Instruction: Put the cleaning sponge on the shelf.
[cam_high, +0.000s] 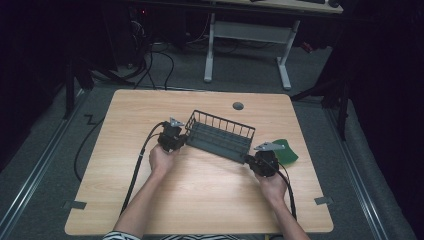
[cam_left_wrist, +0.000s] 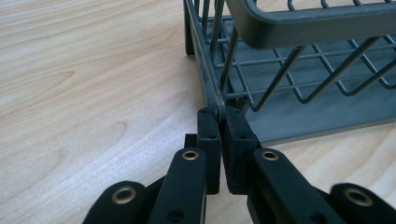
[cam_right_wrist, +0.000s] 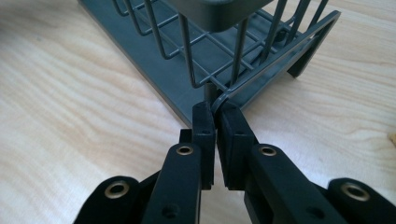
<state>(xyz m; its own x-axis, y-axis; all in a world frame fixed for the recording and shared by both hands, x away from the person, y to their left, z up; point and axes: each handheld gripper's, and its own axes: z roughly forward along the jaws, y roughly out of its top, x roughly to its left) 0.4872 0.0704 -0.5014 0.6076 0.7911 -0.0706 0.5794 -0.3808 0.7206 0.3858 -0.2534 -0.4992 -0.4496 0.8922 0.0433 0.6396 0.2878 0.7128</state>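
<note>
A dark grey wire rack (cam_high: 220, 136) with a solid base lies aslant on the middle of the wooden table (cam_high: 150, 110). At its left end my left gripper (cam_high: 176, 141) is shut on the rack; up close the black pads pinch the thin bottom wire at a corner of the wire rack (cam_left_wrist: 289, 79), with the left gripper (cam_left_wrist: 219, 122) coming in low over the wood. My right gripper (cam_high: 255, 161) is shut on the rack's near right corner; its own view has the right gripper (cam_right_wrist: 215, 112) clamped on the bent frame wire of the wire rack (cam_right_wrist: 187, 60).
A green flat object (cam_high: 286, 151) lies on the table just right of the right gripper. A round grey grommet (cam_high: 238, 106) sits near the far edge. Cables trail from both grippers towards the near edge. A white-legged desk (cam_high: 247, 31) stands beyond the table.
</note>
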